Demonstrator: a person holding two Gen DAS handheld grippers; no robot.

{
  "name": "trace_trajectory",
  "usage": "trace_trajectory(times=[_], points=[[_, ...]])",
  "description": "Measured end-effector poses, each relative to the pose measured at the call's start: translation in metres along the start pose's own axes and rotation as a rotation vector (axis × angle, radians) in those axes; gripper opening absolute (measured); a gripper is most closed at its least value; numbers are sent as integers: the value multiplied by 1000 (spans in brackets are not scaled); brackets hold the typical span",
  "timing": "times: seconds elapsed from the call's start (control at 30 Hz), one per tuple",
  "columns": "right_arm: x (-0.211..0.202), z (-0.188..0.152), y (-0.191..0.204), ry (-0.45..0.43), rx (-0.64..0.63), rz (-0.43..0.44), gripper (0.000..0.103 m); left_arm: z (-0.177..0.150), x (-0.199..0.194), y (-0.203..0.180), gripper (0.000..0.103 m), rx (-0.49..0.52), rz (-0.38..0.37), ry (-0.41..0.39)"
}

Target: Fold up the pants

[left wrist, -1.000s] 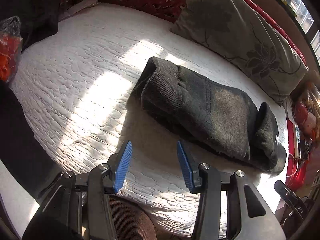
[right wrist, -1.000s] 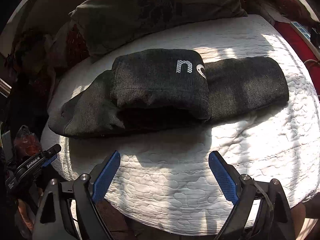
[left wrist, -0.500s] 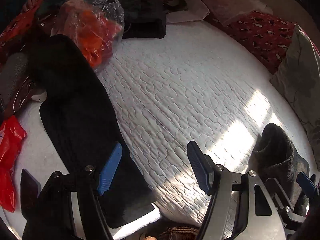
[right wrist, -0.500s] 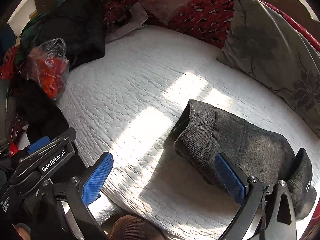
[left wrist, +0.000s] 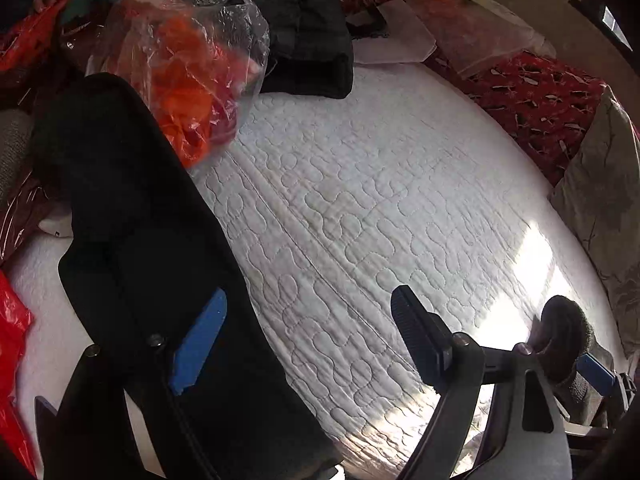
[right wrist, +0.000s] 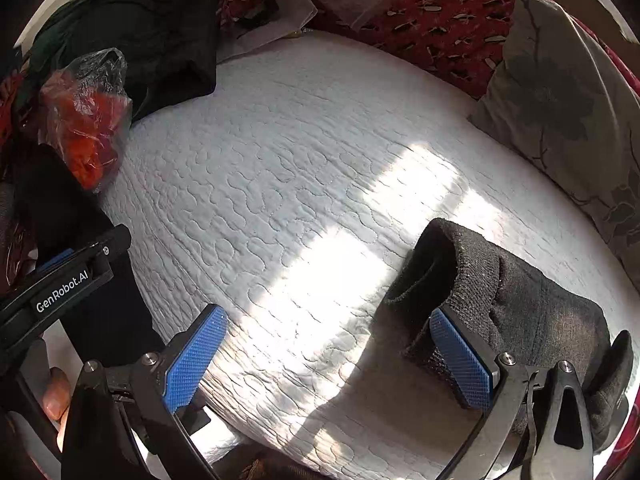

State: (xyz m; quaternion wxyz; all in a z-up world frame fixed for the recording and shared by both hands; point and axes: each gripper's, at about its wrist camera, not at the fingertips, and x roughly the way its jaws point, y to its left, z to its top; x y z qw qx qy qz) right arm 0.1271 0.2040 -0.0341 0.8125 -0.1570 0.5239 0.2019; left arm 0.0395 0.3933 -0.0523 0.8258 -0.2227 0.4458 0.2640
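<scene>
Folded dark grey pants [right wrist: 520, 300] lie on the white quilted mattress [right wrist: 300, 168] at the right; their end shows in the left wrist view [left wrist: 564, 332]. A black garment [left wrist: 132, 216] lies along the mattress's left edge, under my left gripper [left wrist: 308, 336], which is open and empty above it. It also shows in the right wrist view [right wrist: 80, 240]. My right gripper [right wrist: 328, 356] is open and empty, its right finger just in front of the grey pants.
A clear bag of orange items [left wrist: 188, 72] sits at the far left. Dark clothes [left wrist: 308, 28] are piled at the back. A floral pillow [right wrist: 568, 92] and red patterned cloth [right wrist: 432, 24] line the right and back.
Both grippers have swung left, away from the folded grey pants. The black garment and orange bag have come into view. The left gripper has opened wider.
</scene>
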Motion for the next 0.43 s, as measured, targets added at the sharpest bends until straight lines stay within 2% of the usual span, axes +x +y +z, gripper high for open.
trace_trajectory(times=[0.07, 0.17, 0.27, 0.43], points=[[2, 11, 5, 2, -3, 6, 102, 7, 0, 1, 85, 9, -2, -16], [5, 24, 11, -7, -16, -5, 102, 17, 9, 5, 85, 8, 0, 3], [11, 38, 13, -11, -18, -24, 102, 24, 16, 9, 85, -6, 19, -23], [31, 63, 9, 7, 20, -38, 102, 41, 24, -7, 85, 15, 45, -47]])
